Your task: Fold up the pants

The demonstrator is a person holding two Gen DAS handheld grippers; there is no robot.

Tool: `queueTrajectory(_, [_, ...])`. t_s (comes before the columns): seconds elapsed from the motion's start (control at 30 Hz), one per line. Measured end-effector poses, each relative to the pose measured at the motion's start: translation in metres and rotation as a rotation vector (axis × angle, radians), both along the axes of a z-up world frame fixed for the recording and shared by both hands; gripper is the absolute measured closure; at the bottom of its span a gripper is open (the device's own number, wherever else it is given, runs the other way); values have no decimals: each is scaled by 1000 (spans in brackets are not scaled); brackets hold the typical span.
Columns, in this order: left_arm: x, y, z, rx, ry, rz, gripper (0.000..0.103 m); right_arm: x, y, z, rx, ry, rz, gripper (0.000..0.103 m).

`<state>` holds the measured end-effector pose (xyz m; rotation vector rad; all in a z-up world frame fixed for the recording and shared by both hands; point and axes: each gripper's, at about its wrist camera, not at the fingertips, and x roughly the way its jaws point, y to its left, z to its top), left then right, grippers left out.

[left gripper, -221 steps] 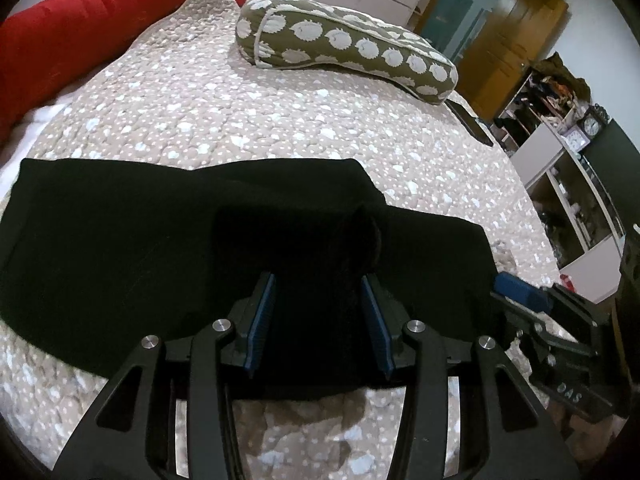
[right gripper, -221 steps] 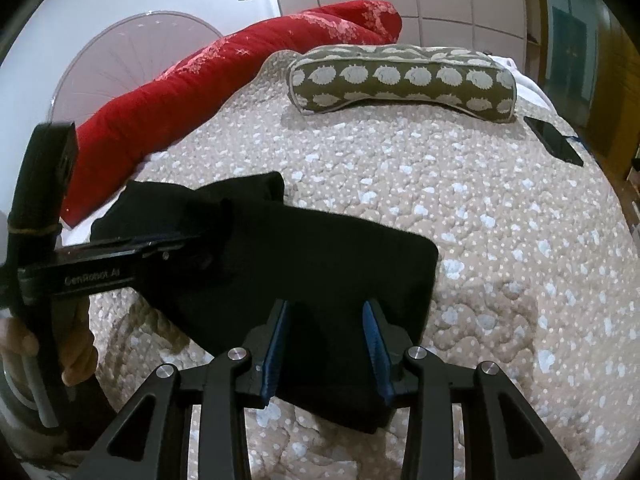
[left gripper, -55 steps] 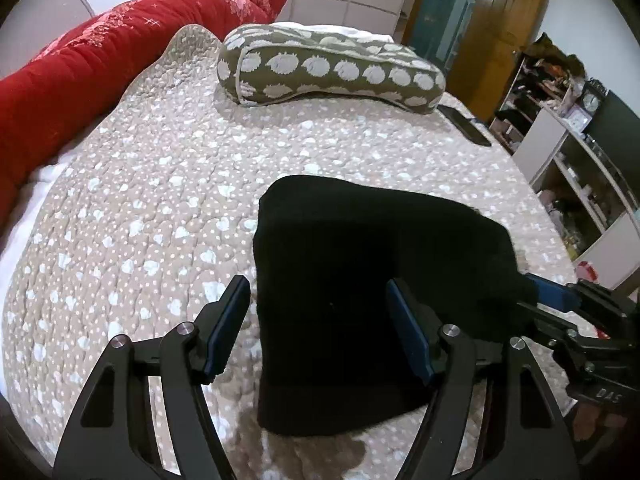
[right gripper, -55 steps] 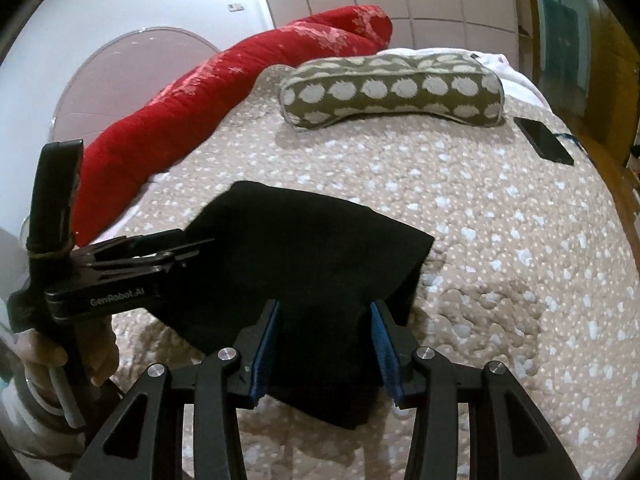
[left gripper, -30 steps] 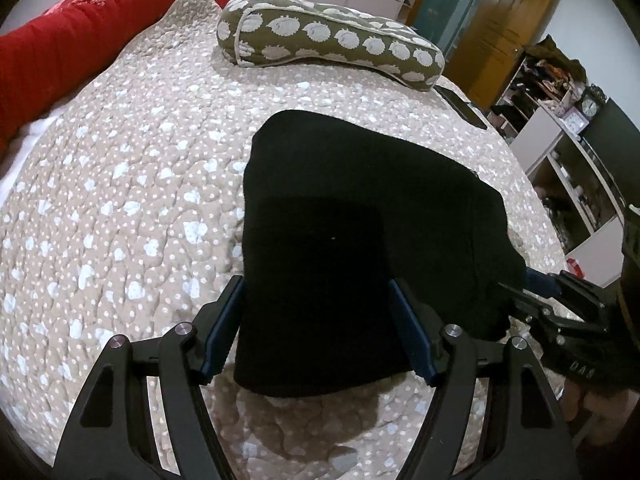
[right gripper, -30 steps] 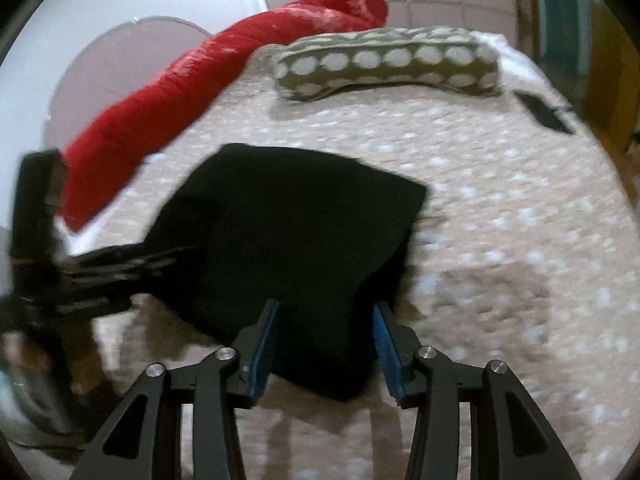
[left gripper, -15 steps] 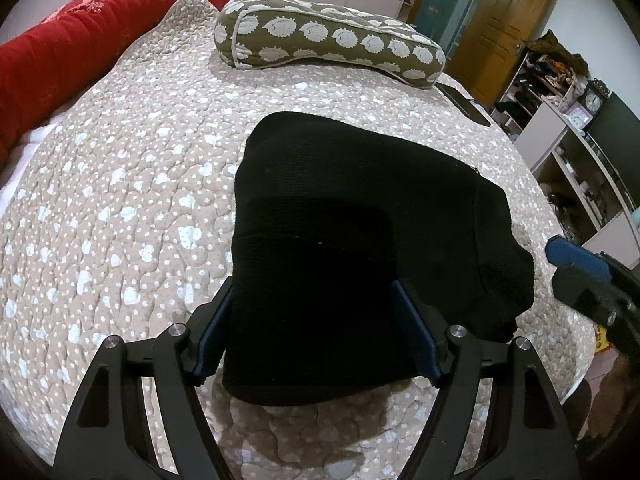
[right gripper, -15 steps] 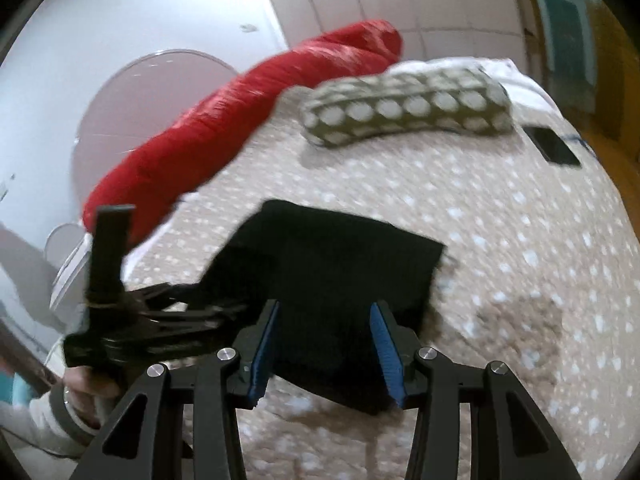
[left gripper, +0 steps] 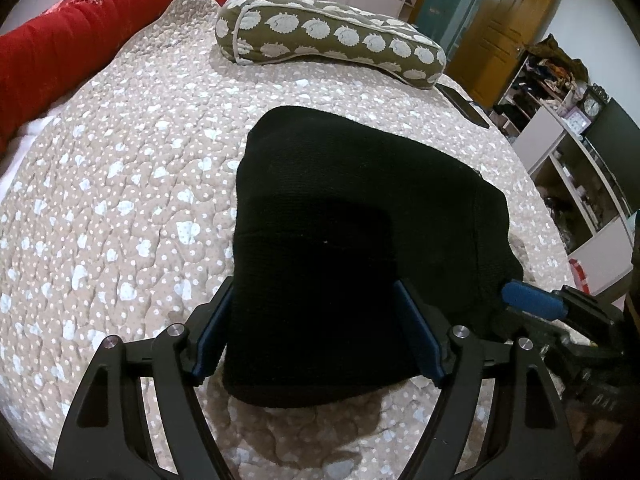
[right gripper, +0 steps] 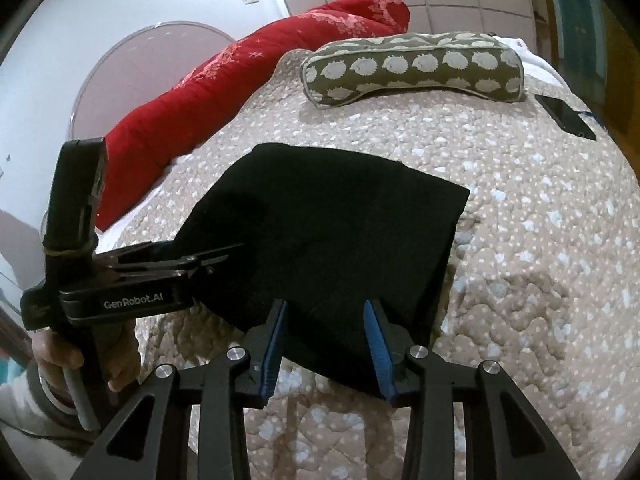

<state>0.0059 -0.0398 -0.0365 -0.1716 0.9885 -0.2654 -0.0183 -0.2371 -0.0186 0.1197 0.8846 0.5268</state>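
Our left claw (left gripper: 316, 330) has just been opening wide around the folded pants (left gripper: 360, 216); our right claw (right gripper: 326, 338), jaws just narrowing, grips nothing. We should press edges flat on the bed (left gripper: 120, 168).

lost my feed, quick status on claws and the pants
Left claw wide open, just opening, right claw just closing, neither gripping. Black pants folded compact on quilt. Nothing in the way.

We count one pair of black pants (left gripper: 360, 216), folded, at centre; one spotted bolster pillow (left gripper: 328, 36) at twelve o'clock; one red duvet (left gripper: 80, 28) at ten; one dark phone (right gripper: 564, 116) at two; and two grippers.
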Motion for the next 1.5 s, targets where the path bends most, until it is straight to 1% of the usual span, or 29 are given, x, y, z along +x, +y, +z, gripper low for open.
queueTrajectory(0.07, [0, 4, 5, -4, -2, 0, 25, 3, -2, 4, 34, 9, -17, 64])
queueTrajectory(0.1, [0, 8, 10, -5, -15, 5, 25, 4, -7, 8, 55, 7, -34, 62])
queueTrajectory(0.13, [0, 13, 14, -6, -31, 15, 25, 4, -13, 11, 79, 1, -61, 56])
queueTrajectory(0.2, [3, 27, 22, -23, -60, 49, 25, 6, -25, 13, 121, -5, -103, 54])
queueTrajectory(0.3, [13, 40, 20, -48, -26, 69, 25, 14, -35, 6, 133, 31, -146, 51])
queueTrajectory(0.4, [21, 47, 13, -101, 13, 62, 25, 26, -43, -8, 191, 83, -171, 50])
queueTrajectory(0.47, [25, 48, 10, -148, 26, 53, 25, 32, -46, -14, 242, 100, -172, 39])
queueTrajectory(0.53, [31, 46, 4, -182, 46, 33, 25, 38, -47, -21, 255, 120, -179, 39])
queueTrajectory(0.57, [33, 45, 1, -188, 56, 30, 24, 41, -46, -25, 259, 136, -178, 39])
queueTrajectory(0.63, [39, 42, -7, -209, 74, 21, 17, 45, -44, -32, 277, 157, -167, 38])
queueTrajectory(0.67, [39, 41, -9, -217, 81, 19, 16, 47, -44, -33, 290, 158, -164, 38])
queueTrajectory(0.73, [42, 39, -17, -247, 99, 17, 12, 51, -41, -36, 301, 153, -161, 38])
queueTrajectory(0.8, [42, 36, -19, -248, 86, 24, 10, 54, -37, -38, 297, 151, -153, 36])
queueTrajectory(0.87, [40, 31, -19, -231, 60, 19, 9, 57, -35, -40, 305, 149, -147, 34])
queueTrajectory(0.97, [39, 22, -20, -205, 42, -3, 10, 59, -31, -40, 298, 136, -143, 34])
queueTrajectory(1.0, [39, 19, -19, -203, 40, -17, 16, 60, -30, -40, 296, 129, -146, 36])
queueTrajectory(1.03, [39, 16, -17, -205, 38, -29, 23, 59, -30, -40, 291, 123, -147, 42])
queueTrajectory(1.07, [38, 14, -14, -191, 33, -28, 24, 59, -28, -37, 279, 110, -145, 47])
queueTrajectory(1.13, [39, 10, -6, -172, 19, -37, 33, 57, -24, -30, 250, 76, -149, 53])
queueTrajectory(1.2, [43, 7, 5, -158, -10, -55, 34, 57, -22, -20, 227, 41, -143, 56])
queueTrajectory(1.27, [53, 3, 13, -146, -24, -61, 34, 58, -22, -10, 218, 13, -135, 57])
queueTrajectory(1.4, [80, 0, 20, -149, -35, -51, 34, 78, -24, 9, 196, -33, -151, 57])
queueTrajectory(1.43, [86, -1, 20, -147, -33, -50, 34, 87, -24, 13, 189, -47, -158, 57])
queueTrajectory(1.5, [102, -4, 12, -138, 1, -47, 34, 102, -26, 13, 181, -46, -170, 57])
